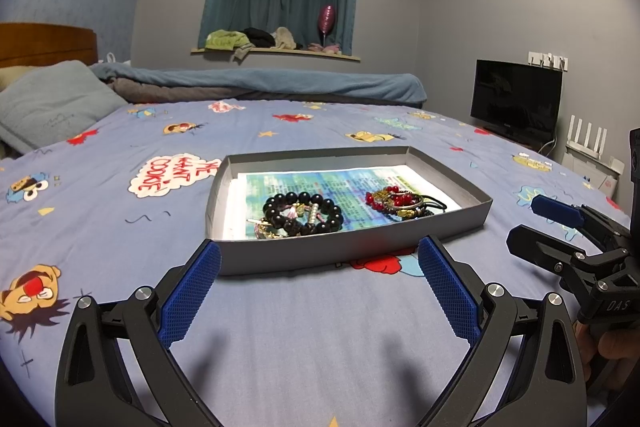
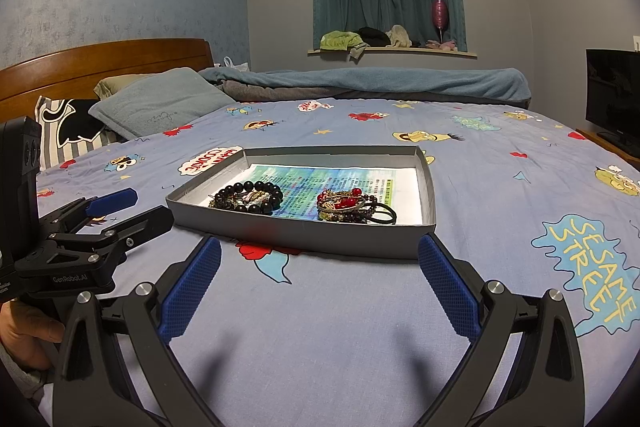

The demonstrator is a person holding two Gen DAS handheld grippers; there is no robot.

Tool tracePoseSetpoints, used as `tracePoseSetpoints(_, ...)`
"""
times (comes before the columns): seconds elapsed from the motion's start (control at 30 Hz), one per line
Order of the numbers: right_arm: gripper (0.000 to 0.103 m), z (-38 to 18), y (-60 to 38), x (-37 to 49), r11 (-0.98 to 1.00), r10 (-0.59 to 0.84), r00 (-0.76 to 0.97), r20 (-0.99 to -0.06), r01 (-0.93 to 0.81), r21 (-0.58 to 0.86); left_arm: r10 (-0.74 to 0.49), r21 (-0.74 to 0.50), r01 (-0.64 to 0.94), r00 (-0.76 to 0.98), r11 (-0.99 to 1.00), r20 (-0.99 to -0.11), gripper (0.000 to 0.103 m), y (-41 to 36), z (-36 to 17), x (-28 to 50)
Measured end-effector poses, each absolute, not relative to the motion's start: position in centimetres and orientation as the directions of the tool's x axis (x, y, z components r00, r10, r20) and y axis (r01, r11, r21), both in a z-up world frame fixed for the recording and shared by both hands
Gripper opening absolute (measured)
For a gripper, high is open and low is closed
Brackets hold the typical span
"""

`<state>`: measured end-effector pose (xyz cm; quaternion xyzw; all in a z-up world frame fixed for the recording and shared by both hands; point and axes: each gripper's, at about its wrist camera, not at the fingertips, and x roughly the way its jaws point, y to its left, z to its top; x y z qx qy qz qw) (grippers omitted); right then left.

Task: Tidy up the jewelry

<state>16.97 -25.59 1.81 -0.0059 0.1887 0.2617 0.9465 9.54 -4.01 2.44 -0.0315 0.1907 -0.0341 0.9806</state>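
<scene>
Hovering over the cartoon-print bed sheet (image 1: 320, 327): left tool (image 1: 319, 279) and right tool (image 2: 319, 279) both spread wide, holding nothing. Shallow grey cardboard tray (image 1: 352, 247) sits dead ahead, mid-frame, long axis left-right. Black bead bracelet (image 1: 303, 213) lies nearer the left tool; red bead cluster (image 2: 345, 203) nearer the right.

Grey tray (image 1: 352, 251), black bead bracelet (image 1: 303, 213), red beads (image 2: 345, 203), perhaps gold-trimmed; cartoon-print blue sheet (image 2: 360, 307).
</scene>
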Motion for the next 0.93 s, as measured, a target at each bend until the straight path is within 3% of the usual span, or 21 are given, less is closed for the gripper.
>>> tracePoseSetpoints(0.93, 0.097, 1.48, -25.51, 17.16, 0.863, 0.491, 0.790, -0.366, -0.498, 0.085, -0.078, -0.074, 0.054, 0.924, 0.996, -0.374, 0.098, -3.89, 2.23, 9.60)
